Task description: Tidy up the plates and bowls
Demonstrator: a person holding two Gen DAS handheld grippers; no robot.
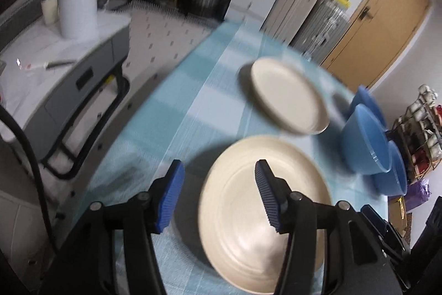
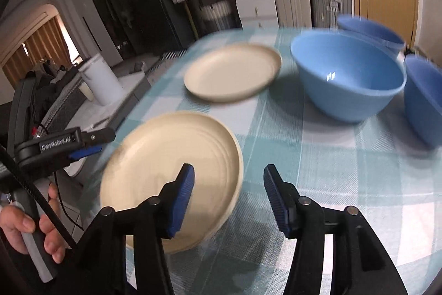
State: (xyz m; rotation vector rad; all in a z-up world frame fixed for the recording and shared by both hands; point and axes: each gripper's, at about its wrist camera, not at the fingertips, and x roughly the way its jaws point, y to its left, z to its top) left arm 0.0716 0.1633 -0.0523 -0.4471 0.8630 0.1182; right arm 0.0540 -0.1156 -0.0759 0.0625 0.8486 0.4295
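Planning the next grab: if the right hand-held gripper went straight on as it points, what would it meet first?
Probably the checked tablecloth, just right of the near cream plate; depth is unclear.

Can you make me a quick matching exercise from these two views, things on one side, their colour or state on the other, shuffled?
Things:
1. near plate
2. middle bowl
3. tablecloth
4. right gripper

Descriptions:
A. light blue, upright
B. open, nothing between its pads
C. cream, lying close to the table's edge
D. teal and white checks

Pairs: 1-C, 2-A, 3-D, 4-B
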